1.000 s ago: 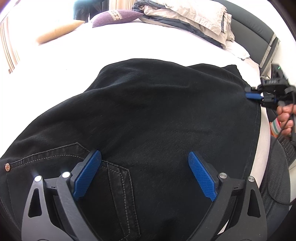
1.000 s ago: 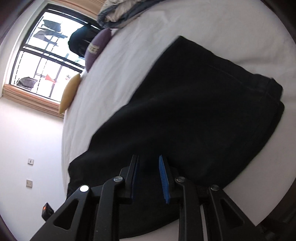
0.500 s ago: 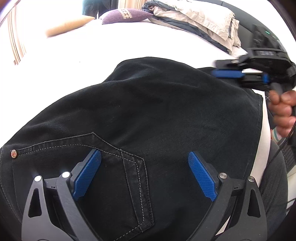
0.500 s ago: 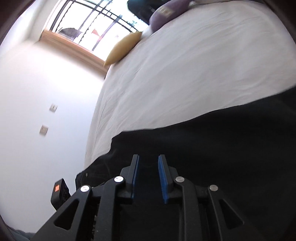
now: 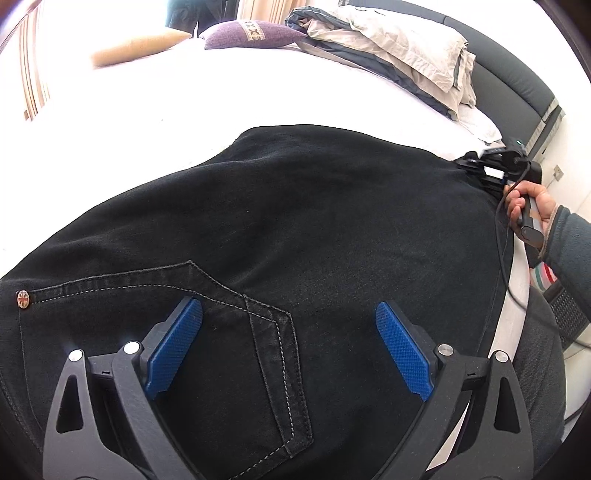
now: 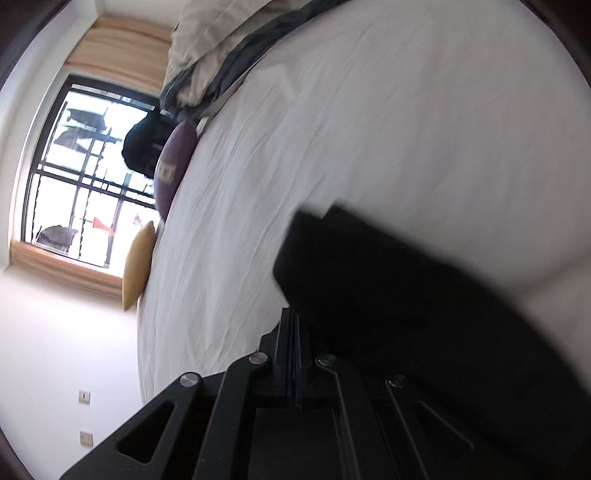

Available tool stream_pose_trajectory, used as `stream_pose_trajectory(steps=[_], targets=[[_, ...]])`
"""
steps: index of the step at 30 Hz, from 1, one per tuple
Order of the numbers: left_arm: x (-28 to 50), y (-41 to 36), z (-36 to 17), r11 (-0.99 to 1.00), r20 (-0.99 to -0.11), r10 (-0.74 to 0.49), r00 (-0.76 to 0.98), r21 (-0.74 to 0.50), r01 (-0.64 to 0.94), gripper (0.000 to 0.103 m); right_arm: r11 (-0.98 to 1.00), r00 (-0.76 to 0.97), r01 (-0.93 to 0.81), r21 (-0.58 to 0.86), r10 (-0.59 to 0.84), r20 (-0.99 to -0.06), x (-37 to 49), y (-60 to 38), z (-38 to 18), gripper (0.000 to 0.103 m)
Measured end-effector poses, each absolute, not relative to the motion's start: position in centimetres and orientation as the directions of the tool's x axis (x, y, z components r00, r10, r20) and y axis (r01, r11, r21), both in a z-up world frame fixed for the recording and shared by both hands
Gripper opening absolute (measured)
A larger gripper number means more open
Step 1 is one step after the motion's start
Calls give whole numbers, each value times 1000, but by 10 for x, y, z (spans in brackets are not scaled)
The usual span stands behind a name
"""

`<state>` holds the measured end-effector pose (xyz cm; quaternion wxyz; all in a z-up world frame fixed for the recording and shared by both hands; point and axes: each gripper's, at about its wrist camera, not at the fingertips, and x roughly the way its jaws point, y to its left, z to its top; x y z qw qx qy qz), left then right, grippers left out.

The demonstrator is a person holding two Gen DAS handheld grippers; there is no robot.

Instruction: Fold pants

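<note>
The bed [image 5: 184, 122], spread with a white sheet, filled most of both views. The black pants [image 5: 295, 229] lay flat on it along the near edge, folded into a broad dark slab, with a back pocket [image 5: 207, 332] and its pale stitching face up at the near left and a copper rivet [image 5: 23, 298] at the pocket's left corner. In the right wrist view the pants [image 6: 406, 302] showed blurred as a dark corner reaching over the sheet [image 6: 332, 147].

At the bed's far right corner a heap of beige and grey bedding [image 5: 399, 48] was piled against the dark headboard [image 5: 509, 81]. Along the far edge sat a purple cushion [image 5: 251, 33] and, left of it, a yellow one [image 5: 136, 46]. A barred window [image 6: 85, 177] stood beyond them.

The left gripper [image 5: 288, 347] hung above the pocket, its blue pads [image 5: 173, 347] spread wide apart with only cloth beneath and nothing between them. Whether they touched the cloth could not be told.

The right gripper [image 6: 293, 332] was fully closed, its two fingers pressed together into one thin line. It lay at the pants' edge, but whether cloth was pinched between the pads could not be told. From the left wrist view it [image 5: 480, 168] sat at the pants' far right corner, held by a hand [image 5: 528, 199] in a dark sleeve [image 5: 569, 254], with a black cable [image 5: 502, 251] trailing down from it.
</note>
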<state>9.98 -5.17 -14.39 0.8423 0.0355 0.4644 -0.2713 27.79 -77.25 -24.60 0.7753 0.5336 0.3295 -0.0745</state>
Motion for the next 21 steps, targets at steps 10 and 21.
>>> stream_pose_trajectory(steps=[10, 21], targets=[[97, -57, -142, 858, -811, -395, 431, -158, 489, 96, 519, 734, 183, 835, 493, -467, 229, -690, -177, 22], [96, -64, -145, 860, -811, -393, 432, -159, 485, 96, 538, 582, 461, 706, 418, -698, 165, -711, -232, 0]])
